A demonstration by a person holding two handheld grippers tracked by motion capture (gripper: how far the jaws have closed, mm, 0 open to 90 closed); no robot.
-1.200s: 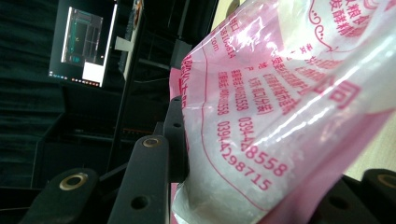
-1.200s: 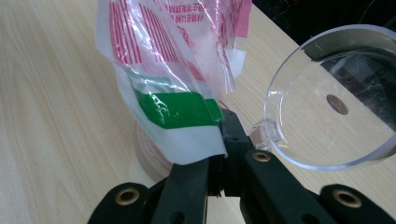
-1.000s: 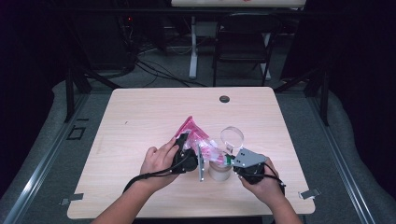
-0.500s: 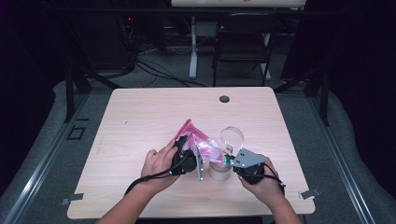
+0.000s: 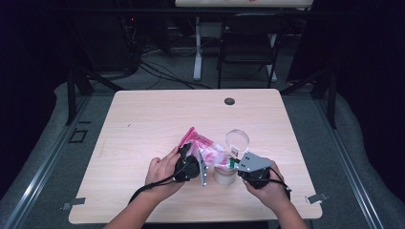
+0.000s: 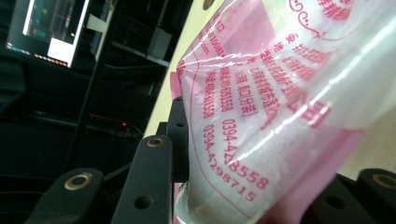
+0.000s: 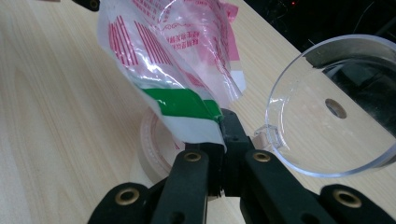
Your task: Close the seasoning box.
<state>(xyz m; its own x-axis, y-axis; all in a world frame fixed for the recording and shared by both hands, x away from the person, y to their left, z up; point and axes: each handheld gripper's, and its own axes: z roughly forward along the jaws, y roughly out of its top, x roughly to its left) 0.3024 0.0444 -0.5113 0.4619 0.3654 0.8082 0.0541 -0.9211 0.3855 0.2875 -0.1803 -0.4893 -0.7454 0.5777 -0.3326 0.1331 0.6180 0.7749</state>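
Note:
A clear plastic bag [image 5: 210, 150] printed in pink hangs stretched between my two grippers, over a squat beige cup [image 5: 224, 175] on the table. My left gripper [image 5: 198, 160] is shut on the bag's left part; the bag [image 6: 280, 93] sits between its jaws, which have just closed a little further on it. My right gripper [image 5: 232, 163] is shut on the green-striped corner [image 7: 187, 105] of the bag [image 7: 173, 51]. The cup's rim [image 7: 154, 149] shows below that corner.
A clear round lid [image 5: 237, 140] with a small hole [image 7: 335, 108] rests just beyond the cup, close to my right gripper [image 7: 224, 126]. The wooden table [image 5: 143, 124] has a dark grommet [image 5: 229, 101] near its far edge. A chair [image 5: 248, 38] stands behind it.
The left hand has shifted slightly with the bag, and the bag's pink upper end sits a little differently. The right hand, the cup and the lid have kept still.

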